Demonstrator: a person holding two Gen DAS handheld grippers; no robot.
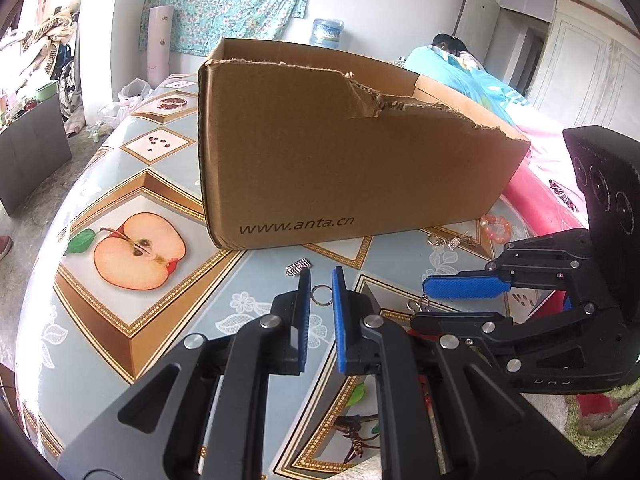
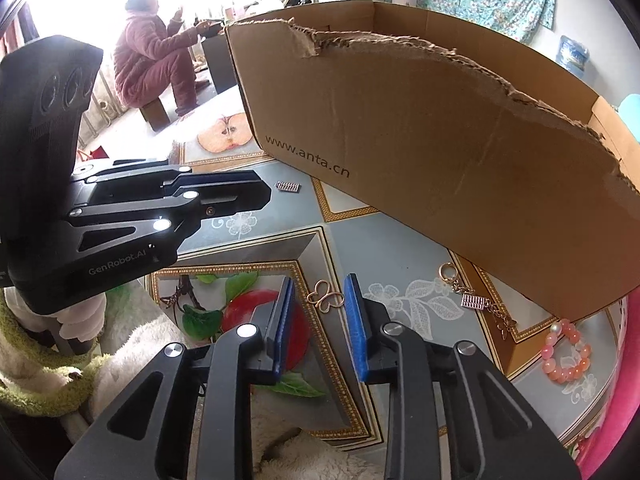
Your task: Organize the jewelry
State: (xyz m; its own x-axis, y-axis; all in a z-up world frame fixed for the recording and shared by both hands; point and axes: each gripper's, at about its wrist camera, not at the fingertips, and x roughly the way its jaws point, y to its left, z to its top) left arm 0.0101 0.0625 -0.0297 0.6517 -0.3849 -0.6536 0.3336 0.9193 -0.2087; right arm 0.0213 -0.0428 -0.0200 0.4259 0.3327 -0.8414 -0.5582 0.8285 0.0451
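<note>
The upper centre is blocked by the cardboard box (image 1: 340, 152). Bare tablecloth (image 1: 168, 160) is left clear at left.

There is one cardboard box (image 2: 440, 152). There is one pink bead bracelet (image 2: 566, 350). There are two small silver charms (image 2: 288, 187) (image 2: 475, 302). There is one gold butterfly ring (image 2: 325, 299), one silver ring (image 1: 321, 294), and one gold chain (image 2: 460, 284).

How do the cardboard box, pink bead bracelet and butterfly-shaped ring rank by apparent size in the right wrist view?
1. cardboard box
2. pink bead bracelet
3. butterfly-shaped ring, though it lies nearer the lens, so the gap to the bracelet is unsure.
</note>
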